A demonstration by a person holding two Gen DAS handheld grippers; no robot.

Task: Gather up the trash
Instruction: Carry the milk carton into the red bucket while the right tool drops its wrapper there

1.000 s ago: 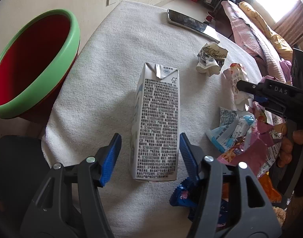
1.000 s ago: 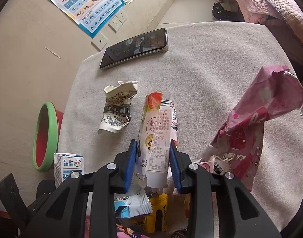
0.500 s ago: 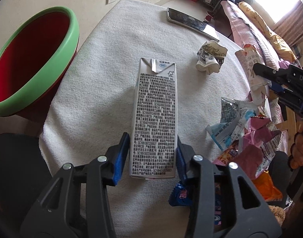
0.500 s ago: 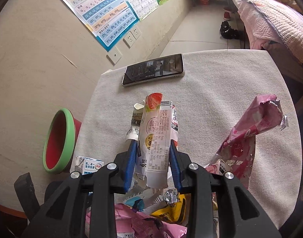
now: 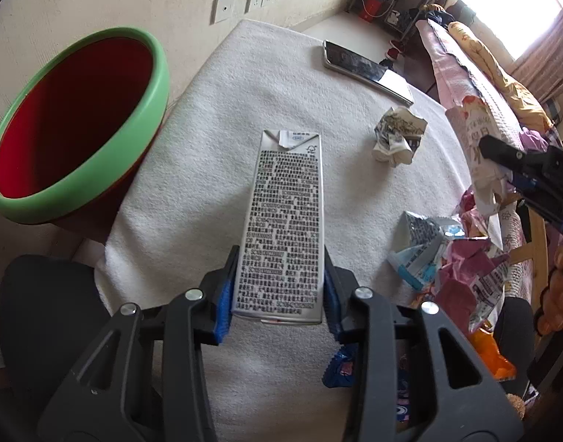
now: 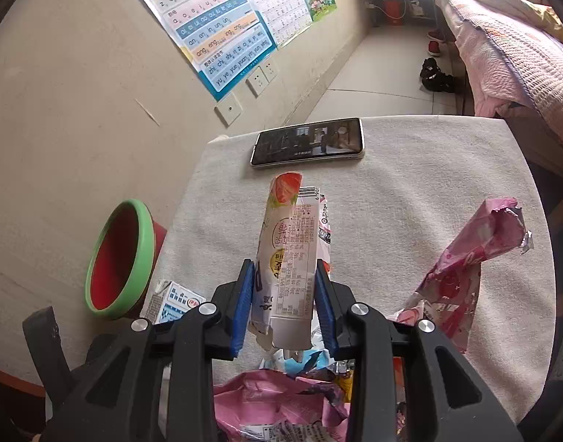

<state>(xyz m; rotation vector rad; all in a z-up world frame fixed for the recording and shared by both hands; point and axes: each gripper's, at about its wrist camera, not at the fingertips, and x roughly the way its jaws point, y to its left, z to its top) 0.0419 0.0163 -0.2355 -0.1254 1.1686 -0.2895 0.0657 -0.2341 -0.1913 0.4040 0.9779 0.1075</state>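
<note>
Milk carton (image 5: pixel 283 228) clamped at its near end between the blue pads of the left gripper (image 5: pixel 279 287), printed side up, far end with the folded flap pointing away over the white table cloth (image 5: pixel 244 84). Same carton glimpsed in the right wrist view (image 6: pixel 176 300), low at the left, near the bin. Red bin with green rim (image 5: pixel 75 125) off the table's left edge, mouth tilted toward the camera; seen again in the right wrist view (image 6: pixel 121 254), below table level. Black chair seat (image 5: pixel 38 316) under the left gripper's near side.

Strawberry-printed wrapper (image 6: pixel 290 261) pinched between the pads of the right gripper (image 6: pixel 284 304), long and flattened, raised above the cloth with its red end pointing toward the smartphone (image 6: pixel 308 141). Right gripper also visible from the left wrist camera (image 5: pixel 531 180), at the right edge, with the same wrapper (image 5: pixel 476 136) in its grip.

Smartphone lying flat near the far edge of the table, screen up. Crumpled paper cup (image 5: pixel 399 136) on the cloth between the phone and the carton, apart from both. Heap of torn wrappers (image 5: pixel 458 265) at the table's right side, pink, blue and white pieces mixed. Open pink foil bag (image 6: pixel 472 254) standing up to the right of the right gripper. Alphabet poster (image 6: pixel 207 25) on the wall, sockets below it. Bed with pink cover (image 6: pixel 502 51) beyond the table.
</note>
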